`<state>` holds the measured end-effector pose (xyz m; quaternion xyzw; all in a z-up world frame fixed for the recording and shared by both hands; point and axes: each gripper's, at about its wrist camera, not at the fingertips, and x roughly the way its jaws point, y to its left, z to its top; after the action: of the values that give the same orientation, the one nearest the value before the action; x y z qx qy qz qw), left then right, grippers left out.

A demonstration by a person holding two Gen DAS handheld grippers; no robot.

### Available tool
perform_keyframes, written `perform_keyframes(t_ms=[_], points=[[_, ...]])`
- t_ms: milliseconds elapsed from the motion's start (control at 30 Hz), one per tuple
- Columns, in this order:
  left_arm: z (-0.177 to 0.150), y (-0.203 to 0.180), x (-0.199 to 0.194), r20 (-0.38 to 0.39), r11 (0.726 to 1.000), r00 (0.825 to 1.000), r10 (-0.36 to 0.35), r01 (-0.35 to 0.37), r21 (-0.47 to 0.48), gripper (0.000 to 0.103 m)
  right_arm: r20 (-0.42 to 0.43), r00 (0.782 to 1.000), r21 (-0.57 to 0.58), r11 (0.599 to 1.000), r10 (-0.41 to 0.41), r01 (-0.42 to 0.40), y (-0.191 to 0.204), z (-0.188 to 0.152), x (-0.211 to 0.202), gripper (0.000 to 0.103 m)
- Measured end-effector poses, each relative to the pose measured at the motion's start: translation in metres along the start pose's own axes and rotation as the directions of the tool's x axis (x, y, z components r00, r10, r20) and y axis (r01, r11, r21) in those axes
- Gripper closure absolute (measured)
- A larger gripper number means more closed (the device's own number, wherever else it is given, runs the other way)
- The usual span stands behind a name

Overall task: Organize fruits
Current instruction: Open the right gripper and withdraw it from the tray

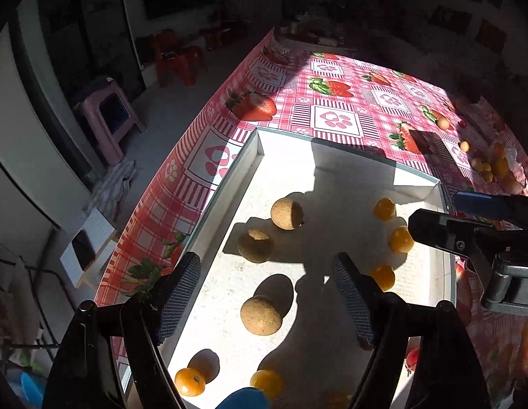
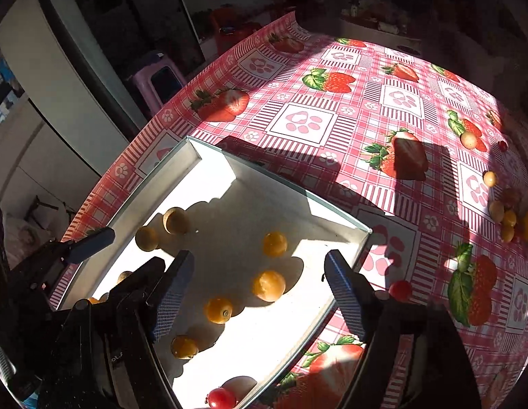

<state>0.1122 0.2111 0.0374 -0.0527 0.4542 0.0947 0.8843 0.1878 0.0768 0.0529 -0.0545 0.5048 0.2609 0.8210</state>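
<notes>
left gripper: wide, empty, over white tray | right gripper: wide, empty, over tray's right side | brown balls left, yellow fruits right

Left gripper angled steeply downward, fingers spread wide, nothing between them. Right gripper likewise pitched steeply down, fingers wide apart, empty. Grippers side by side, close; each one's fingers visible at edge of other's view.

Glossy plastic tablecloth; matt white cardboard tray.
</notes>
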Motion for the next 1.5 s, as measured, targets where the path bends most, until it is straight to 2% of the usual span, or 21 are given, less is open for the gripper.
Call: perform_keyframes(t_ms=[33, 100, 200, 267, 367, 467, 600, 800, 1500], points=[[-0.002, 0.002, -0.006, 0.024, 1.000, 1.000, -0.002, 0.002, -0.016, 0.001, 0.001, 1.000, 0.004, 1.000, 0.000, 0.000, -0.001, -0.003, -0.004, 0.021], [-0.007, 0.005, -0.015, 0.051, 0.999, 0.999, -0.008, 0.010, -0.031, 0.001, -0.001, 1.000, 0.013, 1.000, -0.001, 0.001, -0.002, -0.009, -0.012, 0.020], [-0.013, 0.006, -0.022, 0.050, 0.999, 0.999, -0.003, 0.005, -0.048, 0.001, -0.002, 1.000, 0.008, 1.000, 0.000, 0.000, -0.002, -0.019, -0.021, 0.015], [-0.018, 0.007, -0.025, 0.046, 0.999, 0.999, 0.023, -0.021, -0.051, 0.001, -0.009, 1.000, 0.001, 1.000, 0.001, -0.001, -0.002, -0.026, -0.025, 0.011], [-0.027, 0.007, -0.028, 0.037, 0.995, 0.996, 0.081, -0.079, -0.059, 0.001, -0.022, 1.000, 0.004, 1.000, 0.004, -0.004, -0.003, -0.037, -0.030, 0.000], [-0.036, 0.006, -0.032, 0.039, 0.992, 0.993, 0.108, -0.105, -0.068, 0.001, -0.034, 0.999, 0.007, 1.000, 0.005, -0.004, -0.004, -0.047, -0.035, 0.000], [-0.045, 0.003, -0.035, 0.013, 0.992, 0.994, 0.108, -0.106, -0.070, 0.001, -0.046, 0.999, 0.002, 1.000, -0.002, 0.002, -0.003, -0.060, -0.040, 0.000], [-0.054, -0.002, -0.041, 0.023, 0.992, 0.993, 0.117, -0.116, -0.053, 0.001, -0.057, 0.998, -0.009, 1.000, -0.008, 0.008, 0.001, -0.070, -0.046, 0.000], [-0.070, -0.007, -0.054, 0.024, 0.992, 0.992, 0.125, -0.125, -0.017, 0.001, -0.067, 0.997, -0.028, 0.999, -0.025, 0.023, 0.012, -0.087, -0.055, 0.000]])
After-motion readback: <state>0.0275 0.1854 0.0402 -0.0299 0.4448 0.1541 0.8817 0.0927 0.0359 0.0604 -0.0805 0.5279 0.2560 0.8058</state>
